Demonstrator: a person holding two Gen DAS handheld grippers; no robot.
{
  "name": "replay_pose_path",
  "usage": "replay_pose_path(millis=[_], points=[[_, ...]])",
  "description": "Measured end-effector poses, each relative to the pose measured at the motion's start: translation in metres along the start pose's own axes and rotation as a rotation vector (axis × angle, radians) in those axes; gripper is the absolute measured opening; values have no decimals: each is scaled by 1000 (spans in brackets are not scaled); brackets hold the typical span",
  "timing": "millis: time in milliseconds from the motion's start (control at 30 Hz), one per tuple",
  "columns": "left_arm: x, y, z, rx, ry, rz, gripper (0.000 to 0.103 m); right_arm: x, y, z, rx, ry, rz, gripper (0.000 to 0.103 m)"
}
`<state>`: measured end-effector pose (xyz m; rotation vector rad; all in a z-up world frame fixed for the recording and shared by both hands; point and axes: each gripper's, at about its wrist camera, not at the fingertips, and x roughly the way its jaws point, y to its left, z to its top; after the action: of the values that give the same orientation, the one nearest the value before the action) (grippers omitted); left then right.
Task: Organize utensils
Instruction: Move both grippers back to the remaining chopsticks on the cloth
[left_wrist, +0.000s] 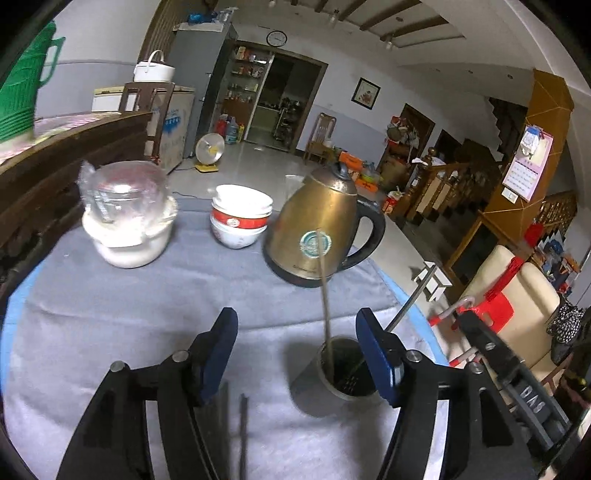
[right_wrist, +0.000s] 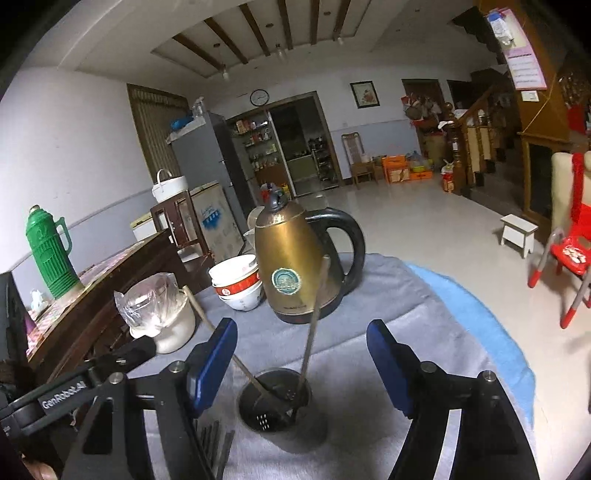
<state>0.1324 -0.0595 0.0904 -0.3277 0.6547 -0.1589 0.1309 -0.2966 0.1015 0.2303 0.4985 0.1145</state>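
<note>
Steel holder (right_wrist: 275, 400) on the grey table (right_wrist: 424, 332) holds two chopsticks (right_wrist: 313, 325); more lie beside it. Both our tongs (left_wrist: 297, 350) (right_wrist: 301, 363) gape, released; we could tip the holder.

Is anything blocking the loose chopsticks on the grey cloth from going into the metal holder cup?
Nothing visible does. The dark chopsticks lie on the grey cloth just left of the perforated metal holder cup, whose mouth is open apart from two sticks leaning inside.

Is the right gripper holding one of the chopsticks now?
No: the right gripper is open, and both chopsticks lean in the metal holder, touched by neither finger.
</note>
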Motion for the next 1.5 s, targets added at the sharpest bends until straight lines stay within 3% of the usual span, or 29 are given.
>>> replay_pose_path(millis=[267,533,700,900,1267,1500], points=[[-29,26,-23,5,9,67,75,-36,12,-33,-11,36,28,76],[-43,59,-70,52,59,165,80,-32,24,-93,-59,208,7,76],[-36,90,-103,23,150,223,80,-28,27,-115,-75,276,-40,76],[-39,107,-121,-14,179,254,80,-22,29,-131,-100,329,-64,76],[-34,107,-133,7,211,277,80,-16,29,-137,-101,373,-81,76],[-33,115,-141,8,231,303,80,-6,31,-155,-99,445,-49,76]])
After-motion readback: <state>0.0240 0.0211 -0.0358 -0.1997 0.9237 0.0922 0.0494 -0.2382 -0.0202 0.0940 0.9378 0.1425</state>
